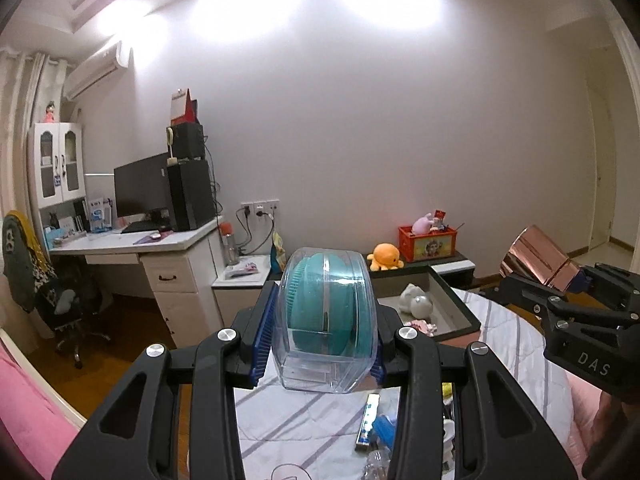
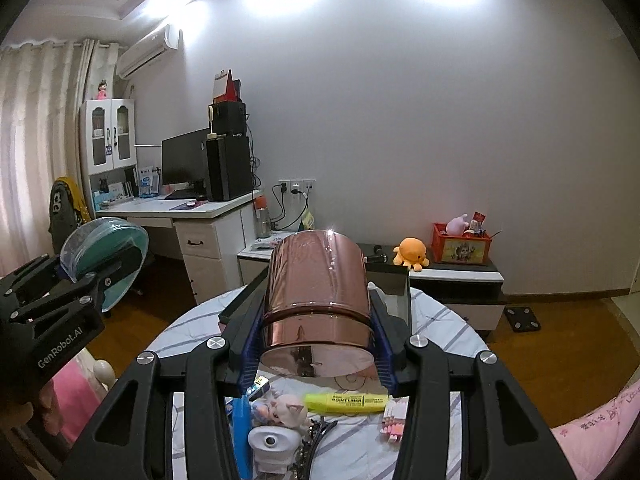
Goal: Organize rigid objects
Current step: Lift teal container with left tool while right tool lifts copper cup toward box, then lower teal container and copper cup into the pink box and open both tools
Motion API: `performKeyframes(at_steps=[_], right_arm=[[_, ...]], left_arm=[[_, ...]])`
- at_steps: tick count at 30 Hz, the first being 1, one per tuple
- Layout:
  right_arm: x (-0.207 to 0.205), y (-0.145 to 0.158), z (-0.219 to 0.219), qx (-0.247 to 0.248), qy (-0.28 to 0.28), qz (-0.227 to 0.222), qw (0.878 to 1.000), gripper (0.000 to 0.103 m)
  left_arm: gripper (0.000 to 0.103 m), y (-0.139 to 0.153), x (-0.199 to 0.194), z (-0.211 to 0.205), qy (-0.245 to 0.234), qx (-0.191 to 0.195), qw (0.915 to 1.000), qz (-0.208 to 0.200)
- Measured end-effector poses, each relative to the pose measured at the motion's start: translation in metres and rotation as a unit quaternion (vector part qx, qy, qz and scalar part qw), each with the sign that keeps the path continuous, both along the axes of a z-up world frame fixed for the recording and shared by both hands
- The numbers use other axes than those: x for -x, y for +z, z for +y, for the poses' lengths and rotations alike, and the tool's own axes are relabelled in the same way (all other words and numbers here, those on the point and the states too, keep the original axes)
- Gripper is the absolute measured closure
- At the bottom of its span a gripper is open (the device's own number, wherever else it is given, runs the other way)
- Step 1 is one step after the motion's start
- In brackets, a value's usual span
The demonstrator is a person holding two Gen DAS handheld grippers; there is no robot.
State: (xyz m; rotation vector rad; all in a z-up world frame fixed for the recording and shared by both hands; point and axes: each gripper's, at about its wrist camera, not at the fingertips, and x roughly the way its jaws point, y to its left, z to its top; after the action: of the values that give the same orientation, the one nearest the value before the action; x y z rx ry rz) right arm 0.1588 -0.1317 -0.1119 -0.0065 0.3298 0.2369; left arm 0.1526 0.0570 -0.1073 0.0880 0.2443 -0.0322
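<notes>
My left gripper [image 1: 320, 340] is shut on a clear plastic case [image 1: 328, 320] with a teal round brush inside, held up above the striped bedspread. That case [image 2: 106, 250] and the left gripper [image 2: 86, 280] show at the left edge of the right wrist view. My right gripper [image 2: 316, 340] is shut on a shiny rose-gold cylinder [image 2: 318, 300], also lifted off the bed. In the left wrist view the same cylinder [image 1: 536, 258] sits in the right gripper [image 1: 568, 284] at the far right.
A dark open box [image 1: 460, 300] lies ahead on the bed with a white toy [image 1: 416, 300] inside. Under the grippers lie a yellow highlighter [image 2: 346, 402], pink markers [image 2: 394, 420], a small figurine [image 2: 288, 410], a white device [image 2: 272, 442] and a harmonica [image 1: 366, 422]. A desk [image 1: 160, 244] stands at left.
</notes>
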Motion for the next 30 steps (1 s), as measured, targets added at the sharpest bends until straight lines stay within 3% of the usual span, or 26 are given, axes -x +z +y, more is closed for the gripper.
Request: performKeyframes(at_steps=[8,15,23,30], right_arm=[[-0.013,0.000,0.001,0.005,0.000,0.004,1.000,0.055],[-0.054,-0.006,0.000,0.023,0.001,0.026,0.999,0.055],[-0.148,-0.033,0.000,0.051,0.009,0.102,0.993,0.055],[-0.229,-0.078,0.022,0.074,0.042,0.204,0.975,0.055]], left_arm=[[0.064,-0.003,-0.020,-0.004,-0.007,-0.008,0.9999,0.012],[0.064,-0.013,-0.080,-0.008,-0.041,-0.003,0.9978,0.051],[0.064,-0.048,-0.190,-0.012,-0.067,-0.004,0.9871,0.145],[0.064,-0.086,-0.261,-0.013,-0.056,-0.035,0.9725,0.223]])
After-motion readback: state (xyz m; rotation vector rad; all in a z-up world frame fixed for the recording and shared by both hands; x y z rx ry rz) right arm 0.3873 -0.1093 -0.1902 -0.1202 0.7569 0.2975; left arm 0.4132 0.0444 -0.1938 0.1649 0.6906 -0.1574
